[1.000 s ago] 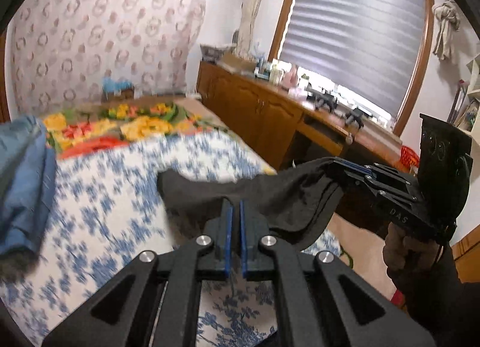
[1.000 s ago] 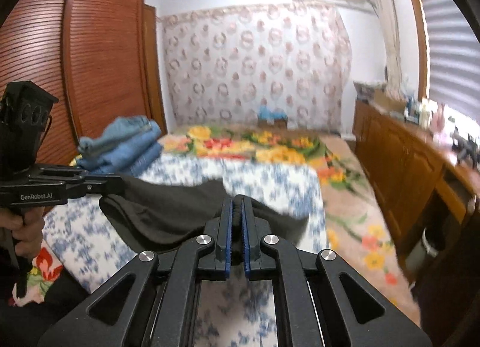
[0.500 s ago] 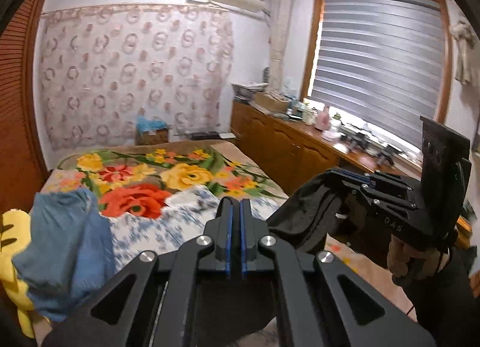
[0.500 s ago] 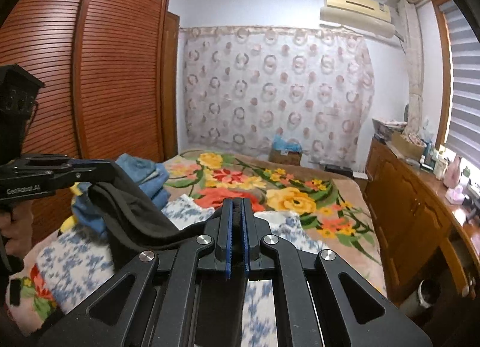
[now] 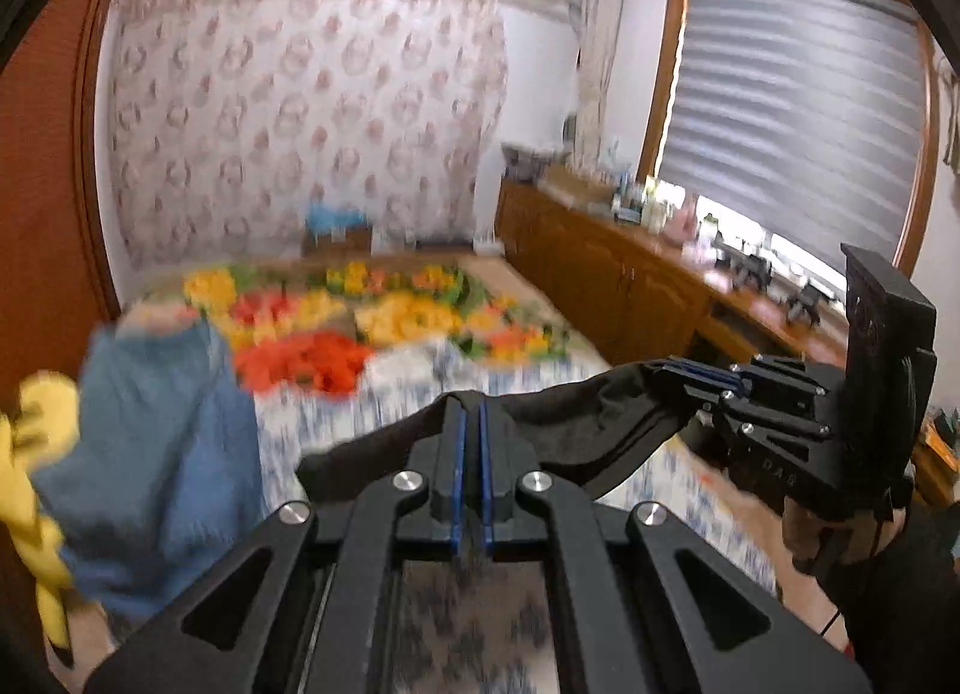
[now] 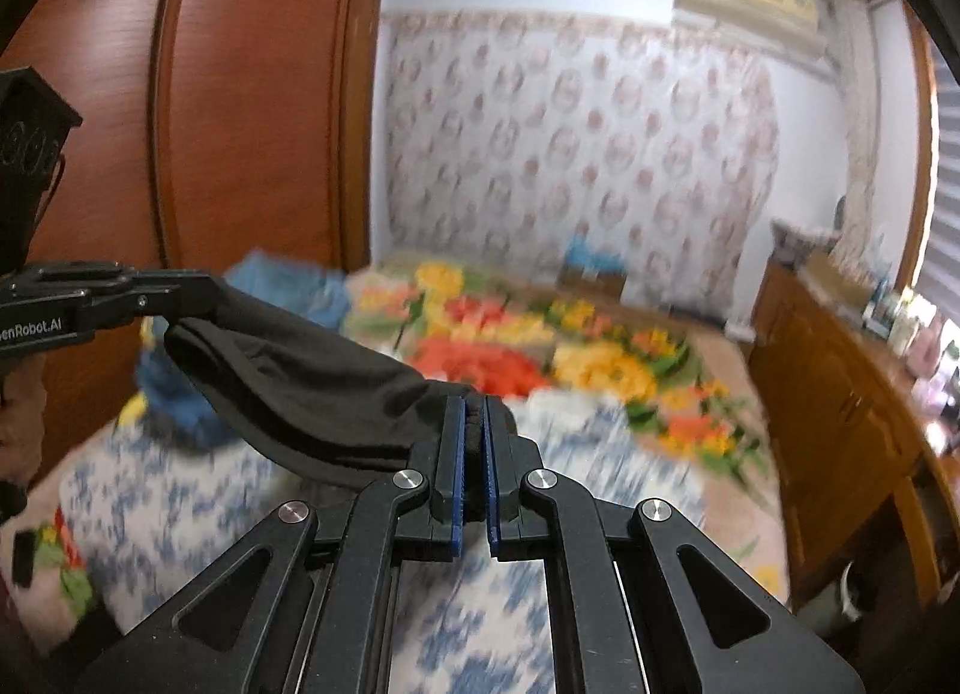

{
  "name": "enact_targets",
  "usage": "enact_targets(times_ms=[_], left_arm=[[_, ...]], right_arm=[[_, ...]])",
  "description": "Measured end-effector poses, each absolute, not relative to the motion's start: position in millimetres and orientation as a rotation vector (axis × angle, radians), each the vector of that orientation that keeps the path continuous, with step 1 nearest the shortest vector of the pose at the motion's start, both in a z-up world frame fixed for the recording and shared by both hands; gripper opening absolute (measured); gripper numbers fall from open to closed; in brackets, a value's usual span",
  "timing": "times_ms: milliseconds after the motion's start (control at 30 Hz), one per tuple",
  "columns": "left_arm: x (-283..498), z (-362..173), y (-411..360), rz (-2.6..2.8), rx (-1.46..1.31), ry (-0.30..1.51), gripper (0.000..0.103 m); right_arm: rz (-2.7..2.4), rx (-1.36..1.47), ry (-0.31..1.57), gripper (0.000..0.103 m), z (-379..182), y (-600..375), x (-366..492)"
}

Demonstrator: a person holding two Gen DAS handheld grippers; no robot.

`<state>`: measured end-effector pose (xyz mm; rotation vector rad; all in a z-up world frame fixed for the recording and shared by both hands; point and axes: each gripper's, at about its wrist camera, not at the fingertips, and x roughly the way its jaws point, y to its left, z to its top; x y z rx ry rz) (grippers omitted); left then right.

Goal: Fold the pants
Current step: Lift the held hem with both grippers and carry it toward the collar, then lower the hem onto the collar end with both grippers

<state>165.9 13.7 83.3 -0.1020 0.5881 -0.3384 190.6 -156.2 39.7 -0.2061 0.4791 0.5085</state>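
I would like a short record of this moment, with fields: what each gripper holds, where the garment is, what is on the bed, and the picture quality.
left gripper: shut on the black fabric pants
right gripper: shut on the same pants, at another spot
pants: stretched between both grippers, lifted above the bed
bed: blue-and-white floral sheet, bright flowered blanket farther back
other clothes: blue denim pile near the wooden wardrobe
picture quality: background blurred
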Motion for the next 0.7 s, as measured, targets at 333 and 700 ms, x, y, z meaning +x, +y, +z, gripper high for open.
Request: enact_targets(times_ms=[333, 700], left_arm=[[126, 10, 8, -0.351, -0.108, 0.706, 0.0], [82, -4, -2, -0.388, -0.076, 0.717, 0.0]], right_arm=[[0.569, -0.235, 0.598, 0.002, -29, -148, 163], [0.609, -0.192, 0.633, 0.002, -51, -156, 125]])
